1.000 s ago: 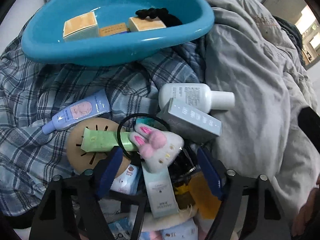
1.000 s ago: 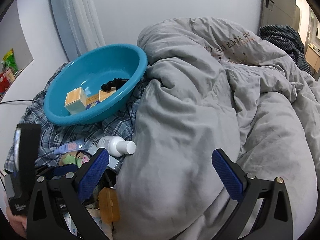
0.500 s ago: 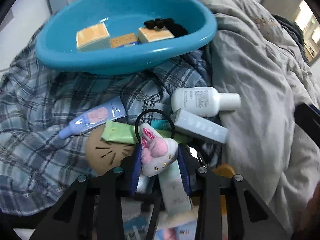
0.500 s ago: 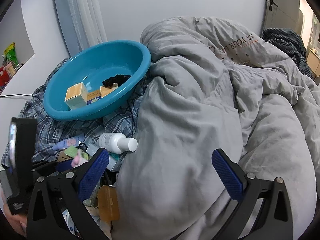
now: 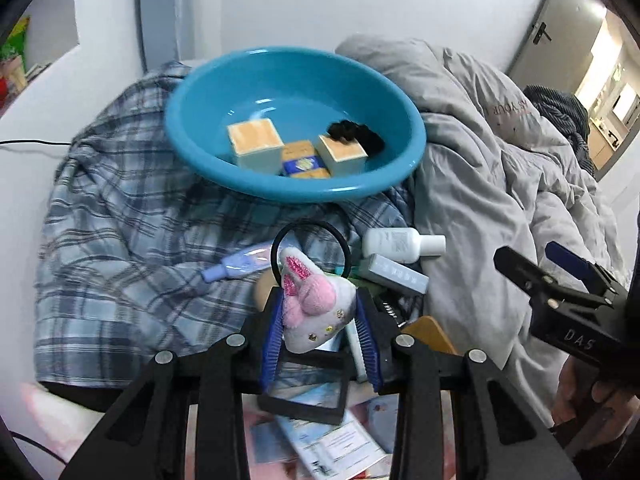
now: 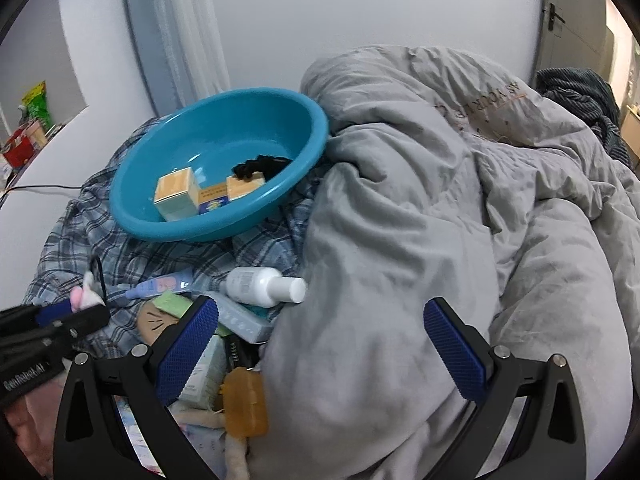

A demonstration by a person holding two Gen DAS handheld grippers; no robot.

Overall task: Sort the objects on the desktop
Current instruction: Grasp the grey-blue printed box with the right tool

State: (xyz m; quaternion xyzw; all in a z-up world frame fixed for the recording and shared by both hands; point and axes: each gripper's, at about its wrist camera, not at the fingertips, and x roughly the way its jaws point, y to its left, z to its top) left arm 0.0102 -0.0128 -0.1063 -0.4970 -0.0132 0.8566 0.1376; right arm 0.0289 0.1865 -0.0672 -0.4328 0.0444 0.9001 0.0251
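The left gripper [image 5: 318, 320] is clamped on a plush bunny hair tie [image 5: 316, 304], low in the centre of the left wrist view, its black elastic loop [image 5: 310, 236] standing up above the pads. Beyond it, in the upper middle, sits the teal basin [image 5: 360, 192] on a plaid cloth [image 5: 120, 240], holding two tan-topped boxes [image 5: 256, 146], a flat blue and orange pack [image 5: 304, 160] and a black scrunchie [image 5: 356, 136]. Between the toy and the basin lie a white bottle [image 5: 400, 242], a pale grey box [image 5: 394, 274] and a lilac tube [image 5: 240, 264]. Under the gripper a black frame [image 5: 308, 384] and leaflets are partly hidden and blurred, possibly packaging. In the right wrist view the right gripper [image 6: 320, 348] hangs with its pads wide apart over the grey duvet [image 6: 440, 240], gripping nothing.
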